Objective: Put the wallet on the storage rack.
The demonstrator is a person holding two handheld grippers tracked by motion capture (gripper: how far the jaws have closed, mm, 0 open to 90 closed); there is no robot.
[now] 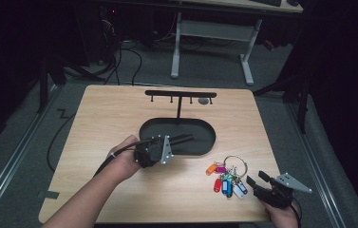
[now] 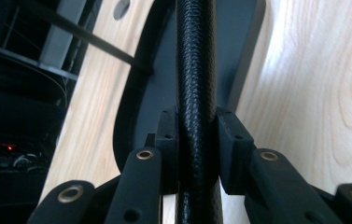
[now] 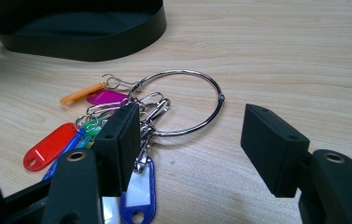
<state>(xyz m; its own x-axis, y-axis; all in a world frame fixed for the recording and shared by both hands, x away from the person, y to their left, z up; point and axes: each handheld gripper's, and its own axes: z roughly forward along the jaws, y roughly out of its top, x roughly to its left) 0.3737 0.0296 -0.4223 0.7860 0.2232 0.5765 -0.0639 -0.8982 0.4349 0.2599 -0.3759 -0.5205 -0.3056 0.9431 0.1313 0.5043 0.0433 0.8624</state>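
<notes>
My left gripper (image 1: 180, 140) lies at the near rim of a black oval tray (image 1: 205, 142), jaws pointing over it. In the left gripper view its pads (image 2: 232, 135) press from both sides on a black braided cord (image 2: 196, 56) that runs straight up between them. A large metal ring (image 3: 183, 102) with several coloured key tags (image 1: 224, 179) lies flat on the wooden table (image 1: 119, 118) at the front right. My right gripper (image 1: 257, 179) rests just right of the tags, open, its left pad (image 3: 120, 140) above the tags, nothing between its jaws (image 3: 190, 149).
A black T-shaped hanger bar (image 1: 180, 94) with small hooks rises from the tray's far side; a grey tag (image 1: 204, 100) hangs near its right end. The table's front edge runs close under both hands. A desk frame (image 1: 212, 42) stands on the floor beyond.
</notes>
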